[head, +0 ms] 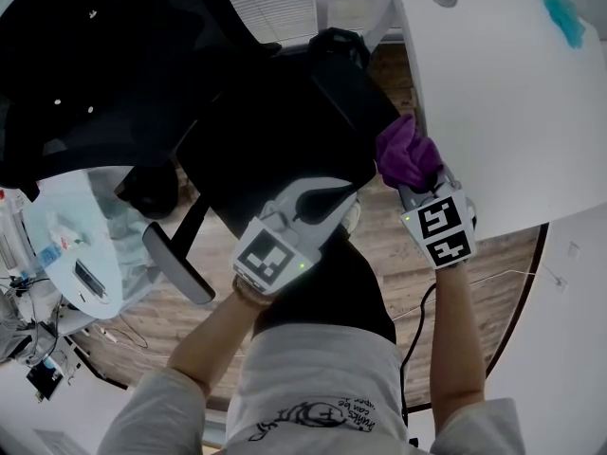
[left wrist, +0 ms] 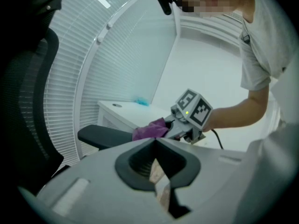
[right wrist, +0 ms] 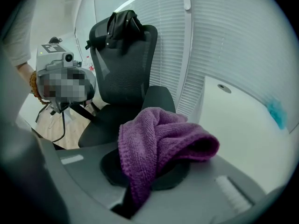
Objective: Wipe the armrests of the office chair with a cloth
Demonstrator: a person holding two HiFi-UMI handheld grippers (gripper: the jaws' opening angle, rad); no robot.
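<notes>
The right gripper was pinching a purple cloth. The cloth was bunched up and spilled over both jaws, so the tips were hidden under it. The cloth sat at the front end of one black armrest of the chair and looked like it was touching it. That end of the armrest was close to the edge of a white desk.

The left gripper had its jaws pressed together, with nothing between them. It hung over the front of the black seat, near the right gripper but not touching it. In the left gripper view, it looked across at the cloth and the armrest.

The chair was big and black, with a tall mesh back. Its other armrest stuck out on the far side of the seat, well apart from the cloth.

A small blue thing lay on the desk, far from the cloth. I could not tell what it was. The floor under the chair was brown wood. White blinds hung behind the chair and the desk.
</notes>
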